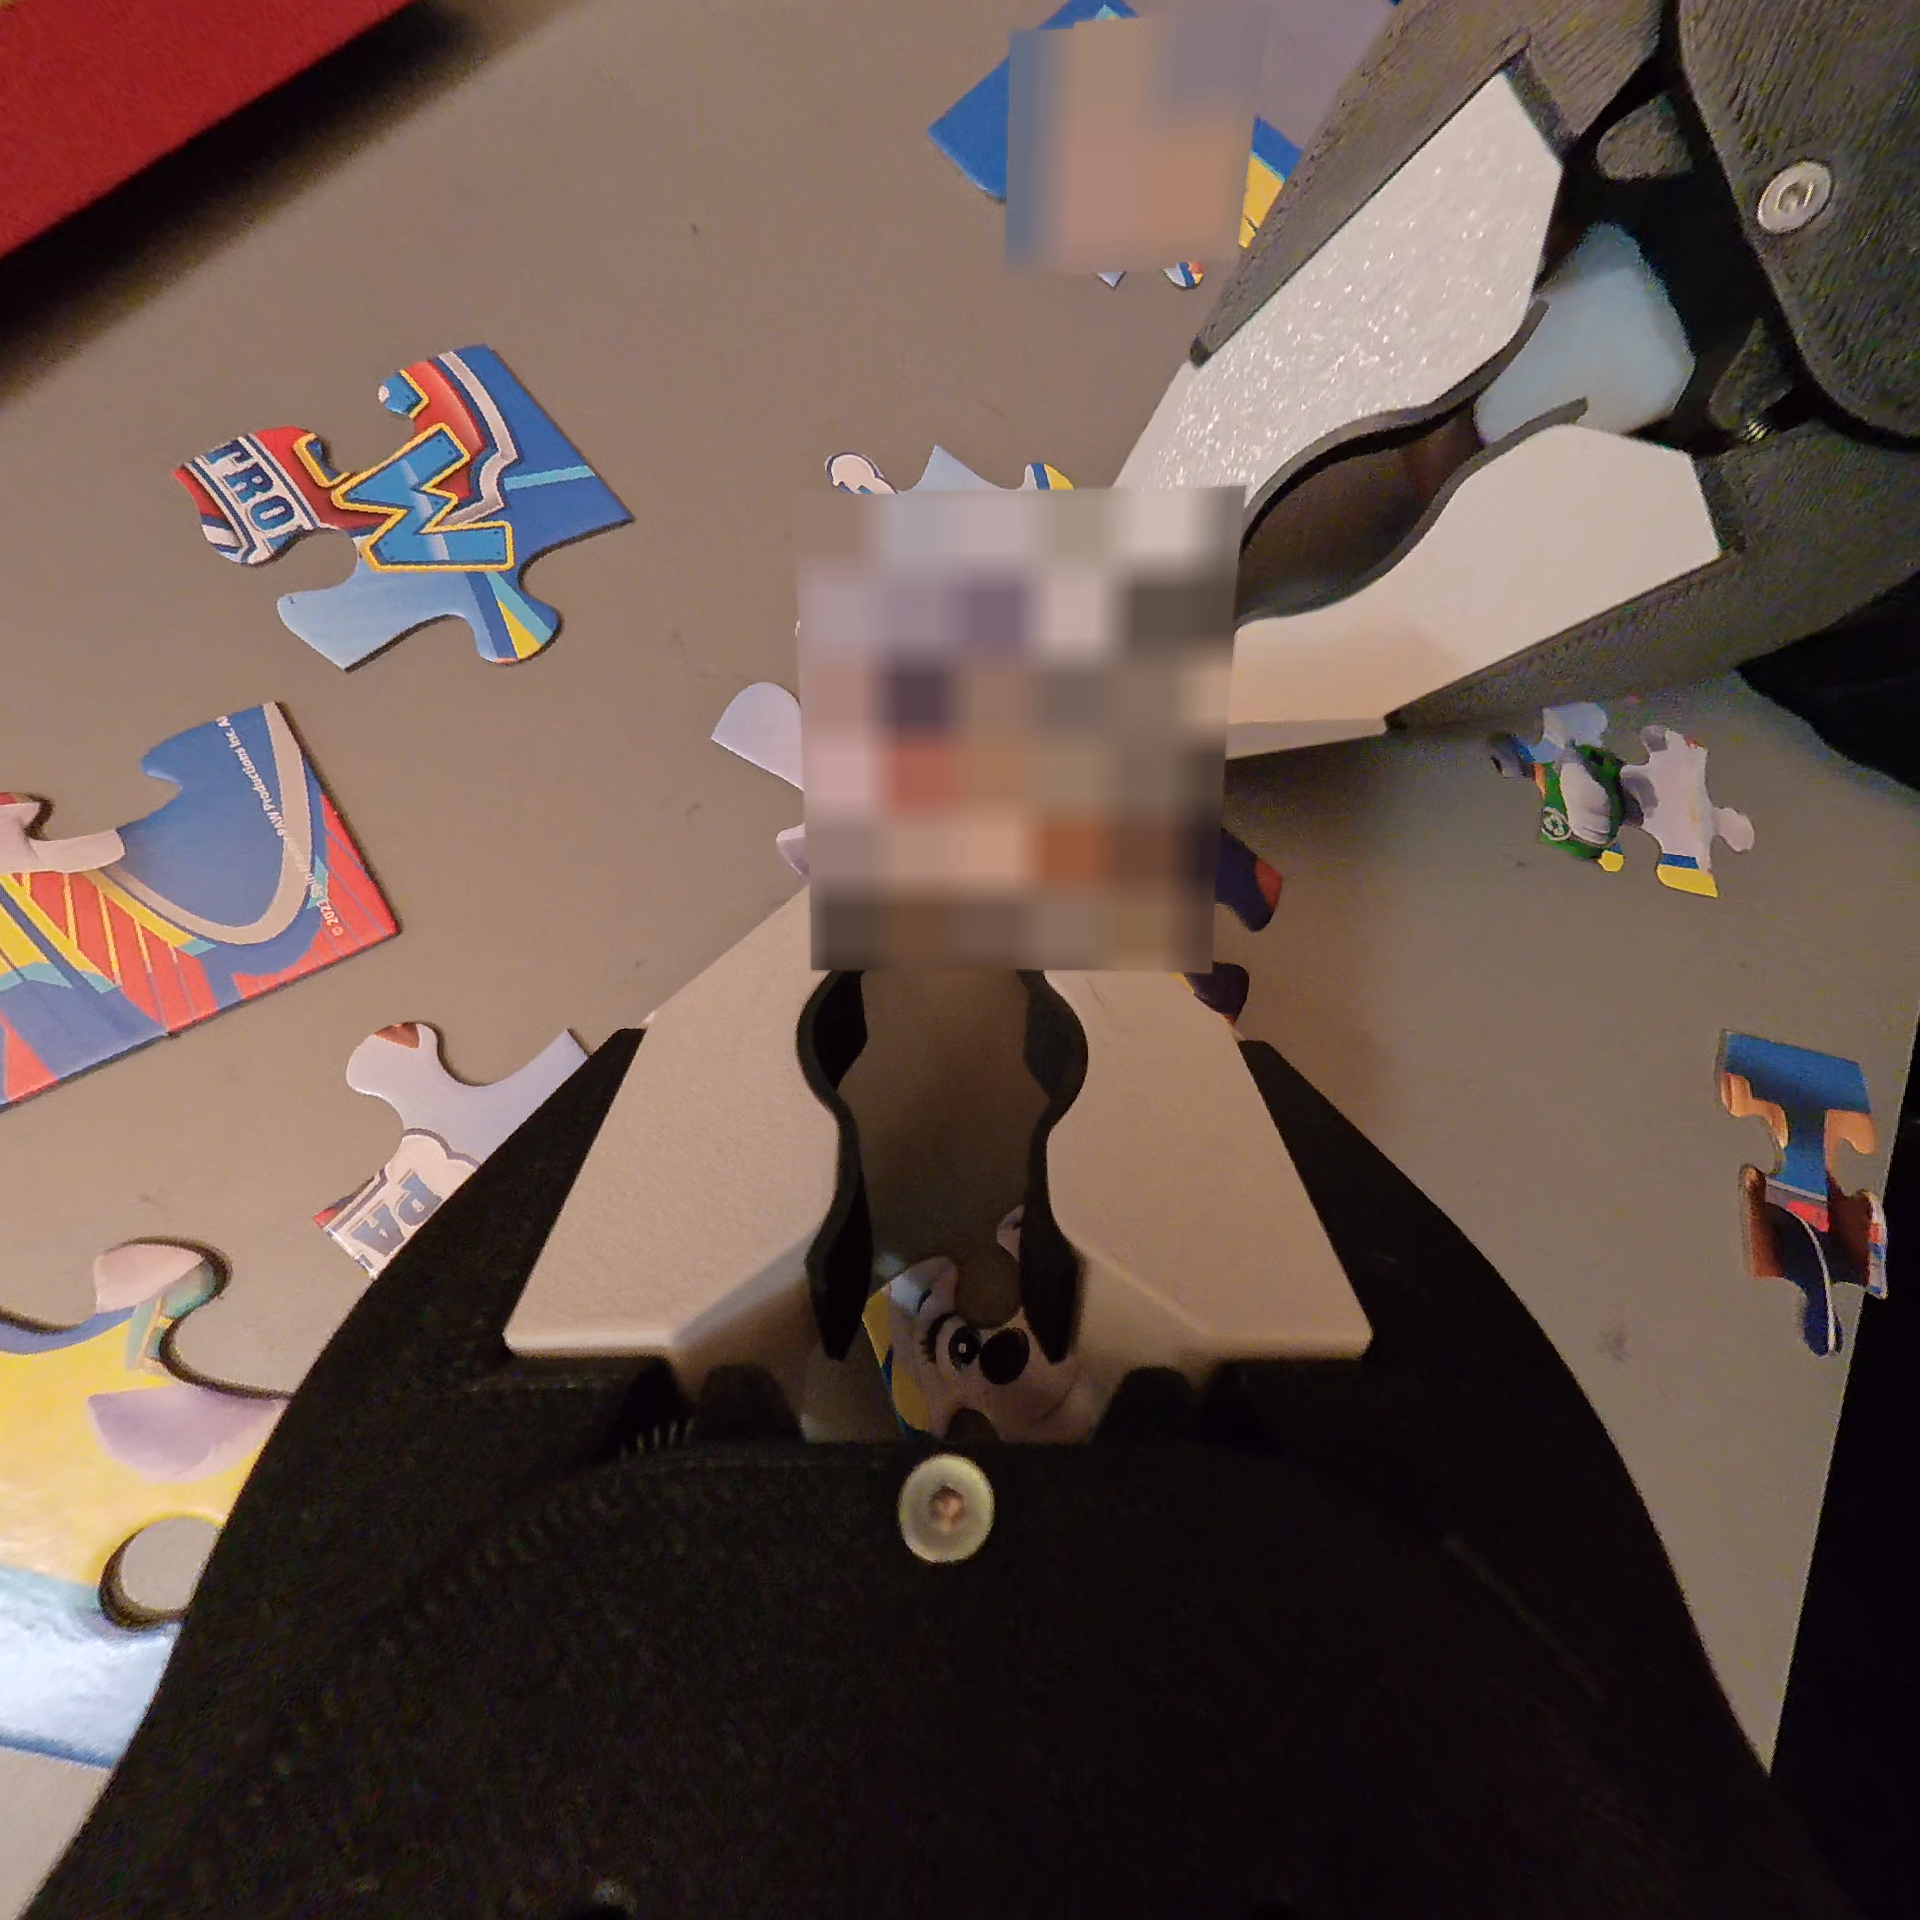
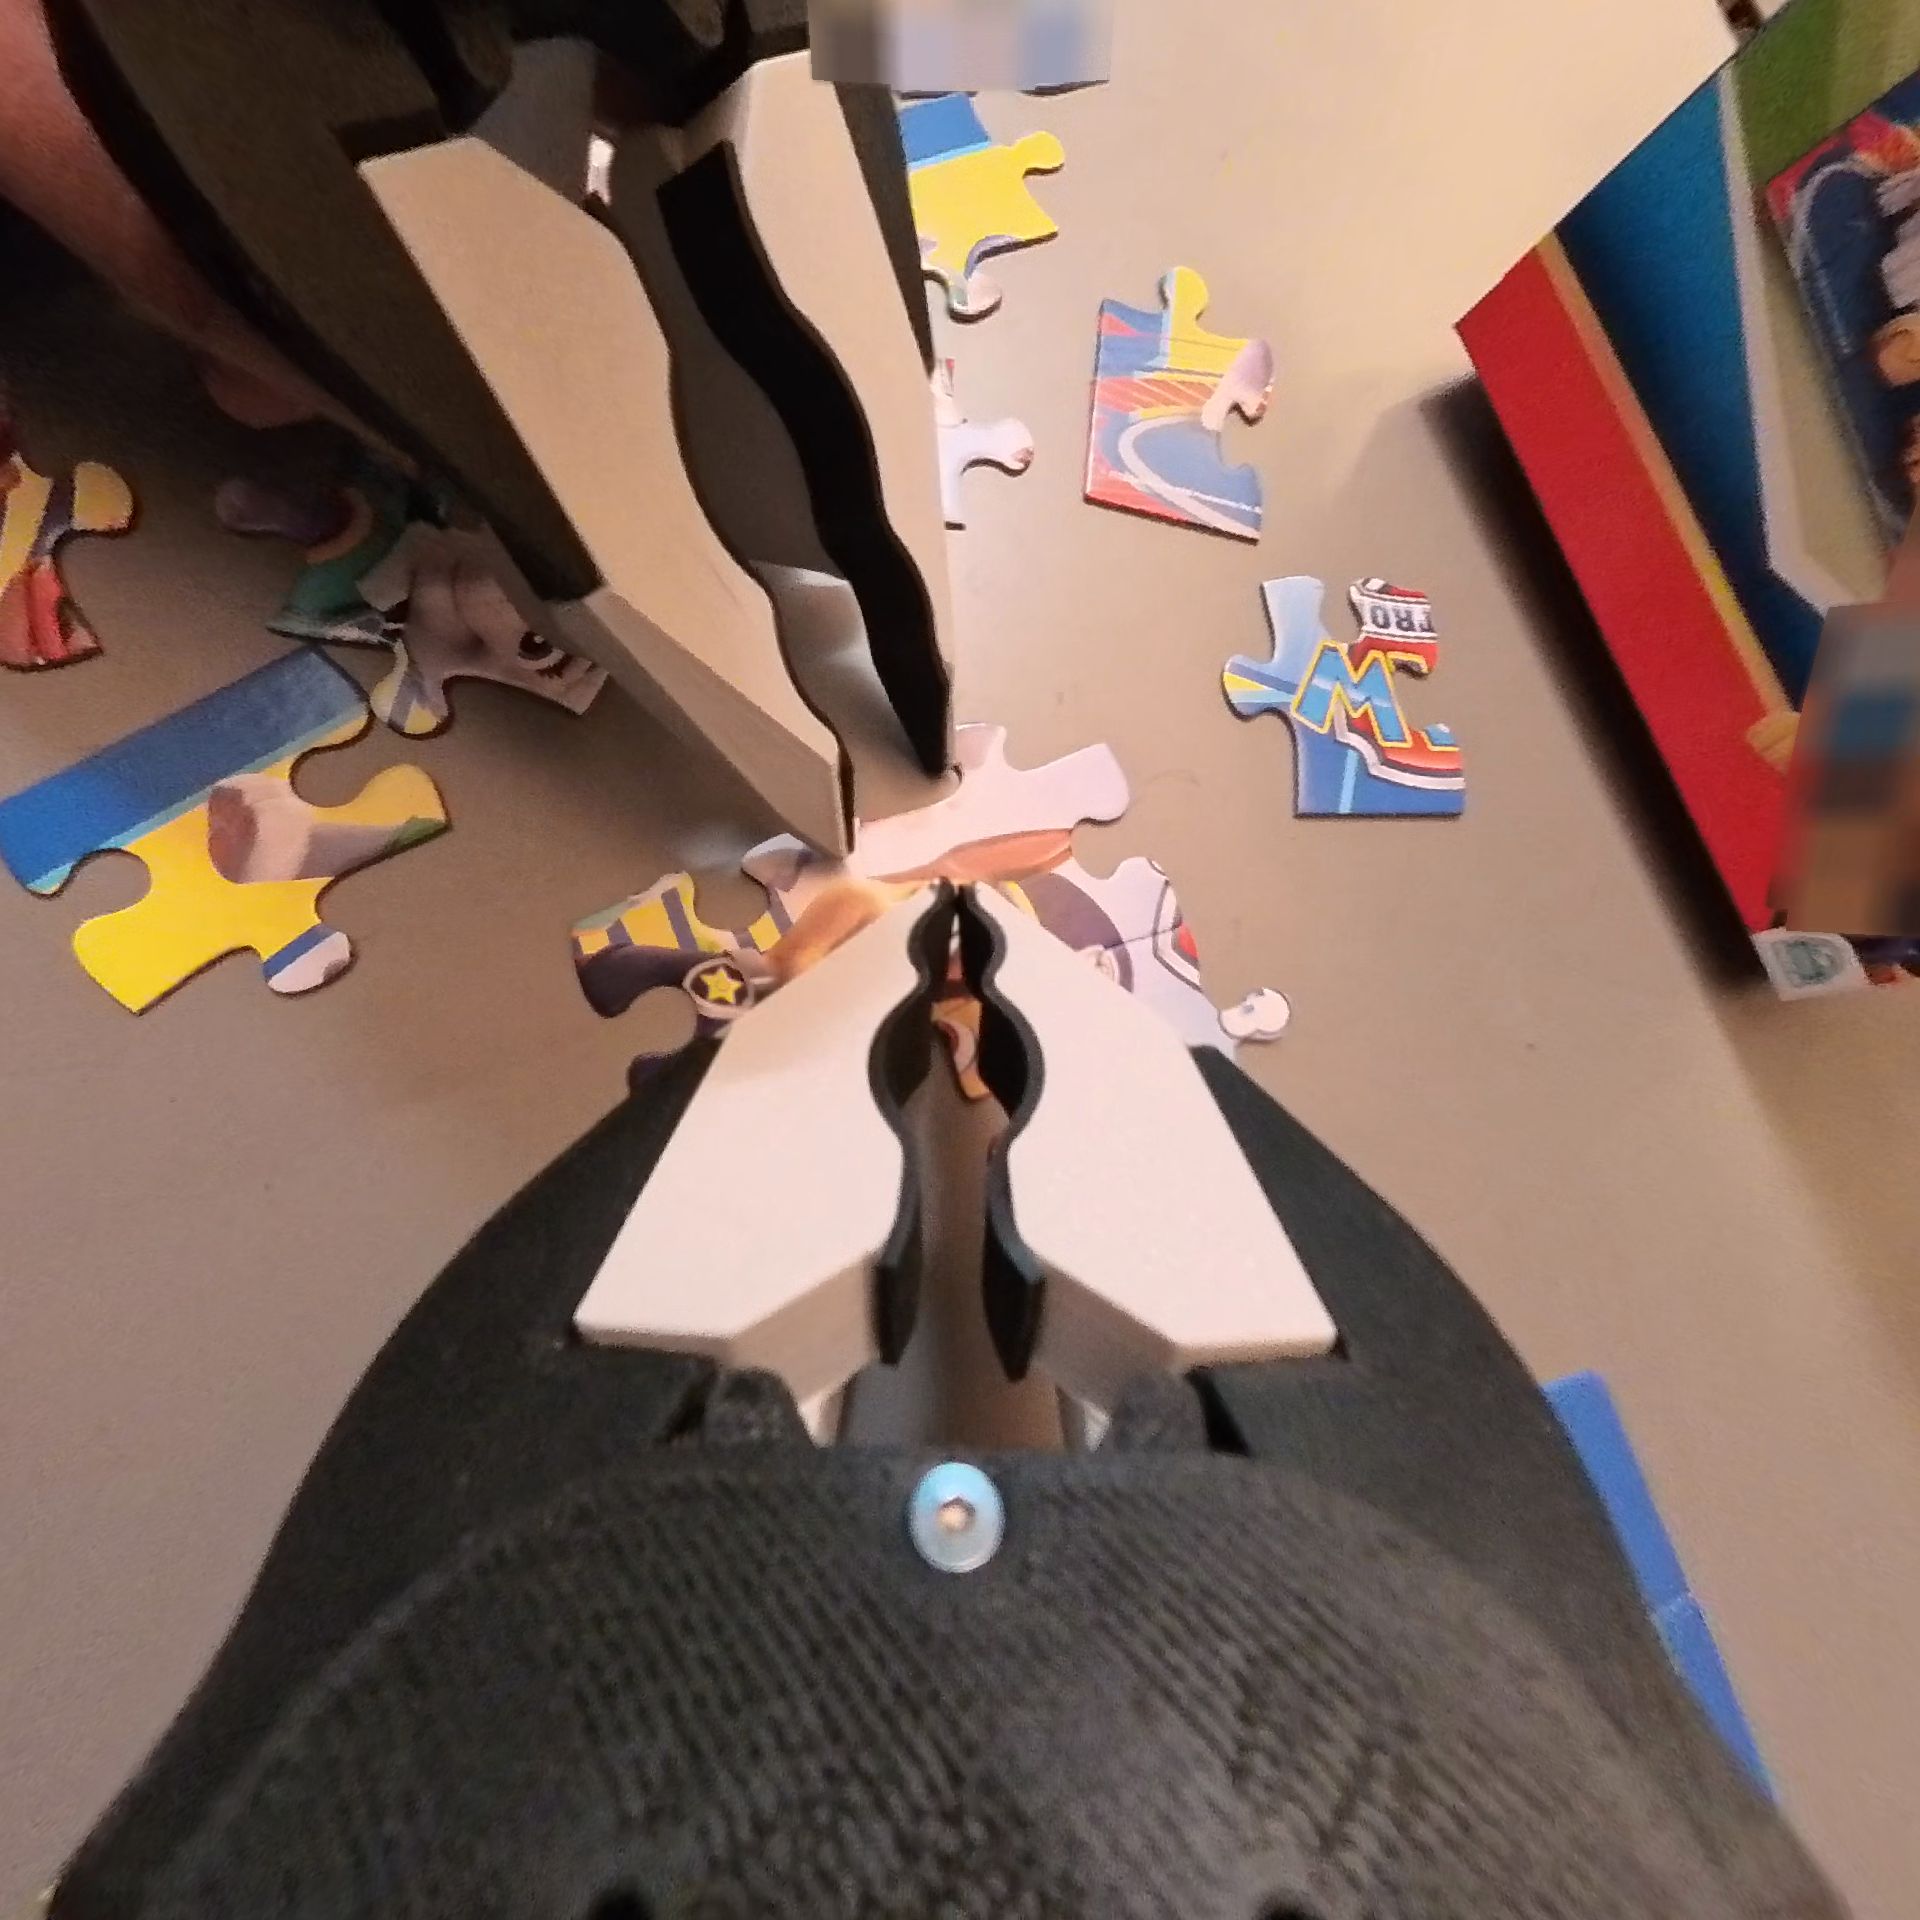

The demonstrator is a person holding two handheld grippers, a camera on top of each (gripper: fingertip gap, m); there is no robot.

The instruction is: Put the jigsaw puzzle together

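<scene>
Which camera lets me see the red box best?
The right wrist view. There the red box stands at the right edge of the table, showing its red side, a blue and yellow stripe and part of its picture top. The left wrist view catches only a blurry red strip in its top left corner.

Grey-tan tabletop, matte. Loose puzzle pieces scattered flat: yellow-blue piece at 9 o'clock, lettered blue piece at 2, striped piece at 1. Red-edged puzzle box at 3.
</scene>
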